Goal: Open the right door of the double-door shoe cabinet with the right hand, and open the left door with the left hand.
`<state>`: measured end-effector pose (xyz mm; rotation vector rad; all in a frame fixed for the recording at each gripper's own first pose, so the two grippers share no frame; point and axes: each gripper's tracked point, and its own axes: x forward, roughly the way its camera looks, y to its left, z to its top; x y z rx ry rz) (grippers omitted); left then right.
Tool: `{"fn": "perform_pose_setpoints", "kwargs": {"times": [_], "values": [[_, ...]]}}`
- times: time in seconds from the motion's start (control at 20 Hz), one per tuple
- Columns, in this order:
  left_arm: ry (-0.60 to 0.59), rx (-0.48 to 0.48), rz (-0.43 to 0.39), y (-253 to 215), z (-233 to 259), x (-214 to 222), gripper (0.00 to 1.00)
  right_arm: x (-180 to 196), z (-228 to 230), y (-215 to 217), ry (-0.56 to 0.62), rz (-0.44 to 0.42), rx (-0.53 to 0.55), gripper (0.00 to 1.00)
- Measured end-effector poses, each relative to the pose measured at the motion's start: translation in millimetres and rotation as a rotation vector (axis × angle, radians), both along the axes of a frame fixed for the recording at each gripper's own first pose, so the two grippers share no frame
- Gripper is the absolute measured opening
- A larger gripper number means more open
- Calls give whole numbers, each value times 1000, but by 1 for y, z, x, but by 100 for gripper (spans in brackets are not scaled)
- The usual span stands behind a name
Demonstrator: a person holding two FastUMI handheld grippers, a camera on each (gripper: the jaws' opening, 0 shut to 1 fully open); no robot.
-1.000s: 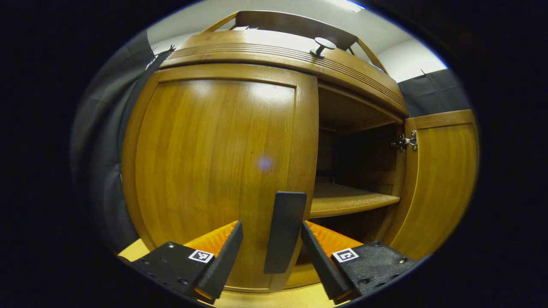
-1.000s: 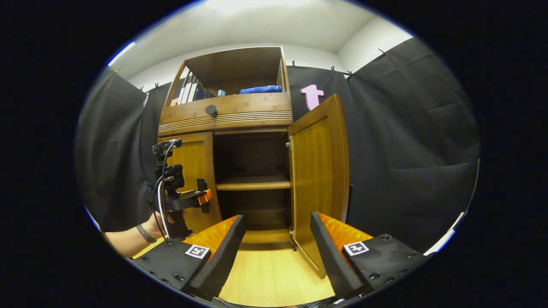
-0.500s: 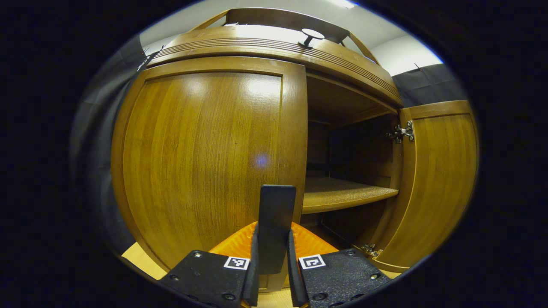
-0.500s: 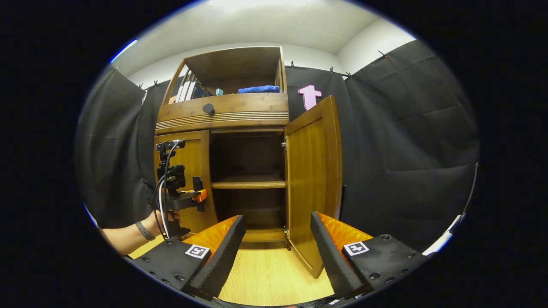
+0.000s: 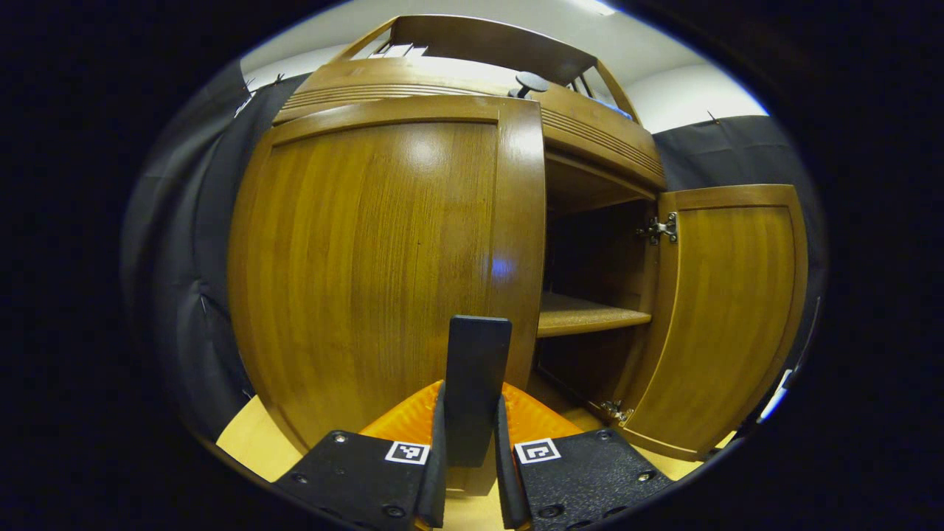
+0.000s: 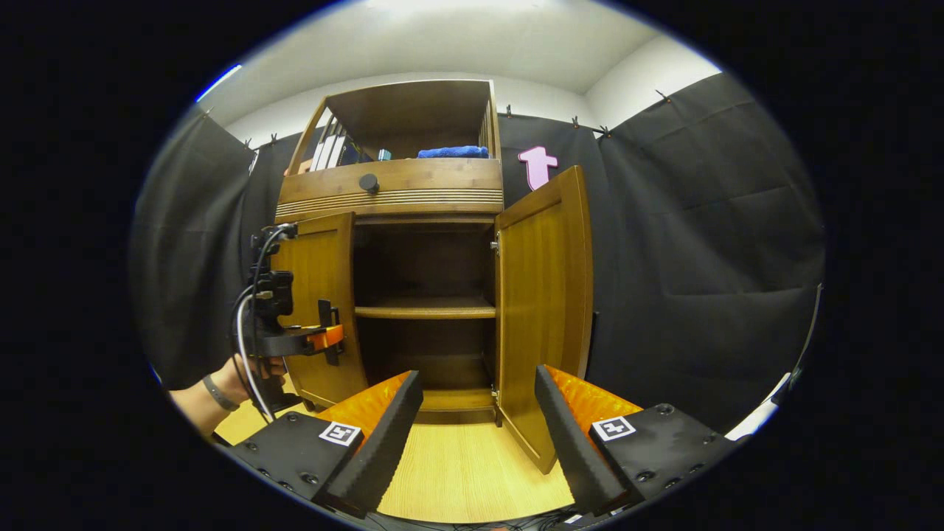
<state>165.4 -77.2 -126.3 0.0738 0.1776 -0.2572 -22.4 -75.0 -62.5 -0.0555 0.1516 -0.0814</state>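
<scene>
Shoe cabinet [image 6: 413, 295] doors are rigid hinged wood, light to swing, best taken by the handle. Left door [image 5: 383, 273] stands slightly ajar, its dark handle [image 5: 476, 383] clamped between the left gripper [image 5: 470, 450] jaws. Right door [image 6: 546, 310] stands wide; right gripper [image 6: 479, 435] hangs level, jaws spread, empty

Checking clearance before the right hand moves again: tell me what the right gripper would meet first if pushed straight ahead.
The right gripper is open and points into the cabinet's open bay. The way looks free over the floor; first contact would probably be the cabinet's bottom edge, though depth is unclear.
</scene>
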Motion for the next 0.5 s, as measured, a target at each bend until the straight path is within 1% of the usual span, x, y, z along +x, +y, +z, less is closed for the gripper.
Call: {"fn": "perform_pose_setpoints", "kwargs": {"times": [0.1, 0.15, 0.2, 0.25, 0.3, 0.45, 0.5], "values": [[4, 3, -5, 11, 5, -20, 29, 0, 0, 4, -4, 2, 4, 98], [6, 0, -3, 17, 7, -29, 29, 0, 0, 6, -5, 5, 8, 94], [3, -3, 3, 24, 10, -39, 29, 1, 0, 8, -5, 10, 10, 94], [-2, -3, 13, 29, 12, -46, 29, 2, 0, 11, -5, 16, 11, 94], [-8, 2, 25, 37, 14, -54, 29, 0, 0, 12, -5, 19, 10, 100], [-20, 7, 72, 60, 21, -77, 29, 1, -2, 14, -5, 21, 10, 100], [-22, 5, 86, 68, 23, -84, 29, 1, -1, 16, -7, 22, 13, 98]]}}
